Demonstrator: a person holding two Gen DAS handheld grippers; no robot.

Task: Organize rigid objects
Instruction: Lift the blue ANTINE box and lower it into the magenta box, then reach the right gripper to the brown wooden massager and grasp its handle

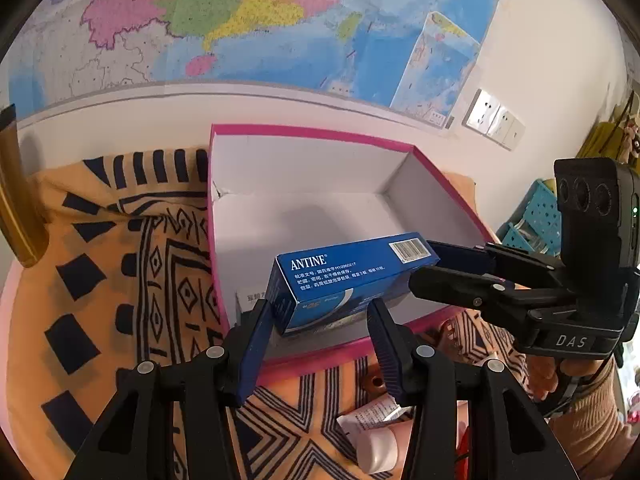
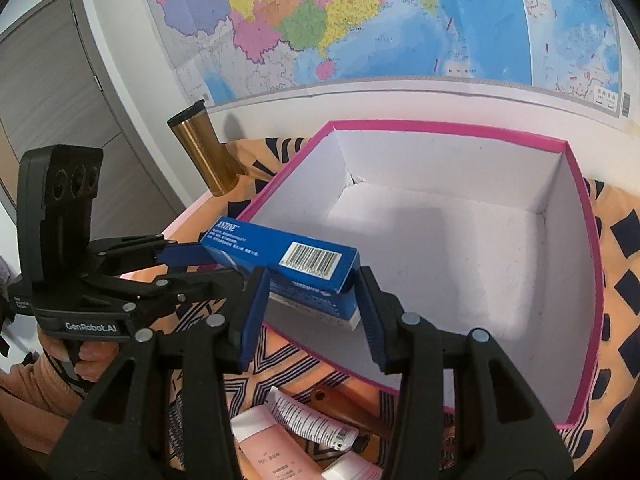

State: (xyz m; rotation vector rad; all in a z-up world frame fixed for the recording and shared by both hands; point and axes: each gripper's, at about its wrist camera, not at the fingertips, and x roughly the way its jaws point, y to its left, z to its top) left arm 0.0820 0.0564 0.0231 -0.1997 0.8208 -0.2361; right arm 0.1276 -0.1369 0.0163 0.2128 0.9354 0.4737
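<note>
A blue ANTINE carton (image 1: 344,280) is held over the near edge of a pink box with white inside (image 1: 312,132). My left gripper (image 1: 316,316) has its fingers on both sides of the carton's near end. My right gripper (image 1: 424,264) comes in from the right at the carton's barcode end. In the right wrist view the carton (image 2: 296,260) sits between the right gripper's (image 2: 310,288) blue fingers, with the left gripper (image 2: 188,258) at its far end. A white carton (image 2: 320,314) lies under it inside the pink box (image 2: 580,200).
The box stands on an orange patterned cloth (image 1: 120,280). Cream tubes (image 2: 308,420) lie on the cloth in front of the box. A gold tumbler (image 2: 204,152) stands at the left by the wall. A blue basket (image 1: 532,220) stands at the right.
</note>
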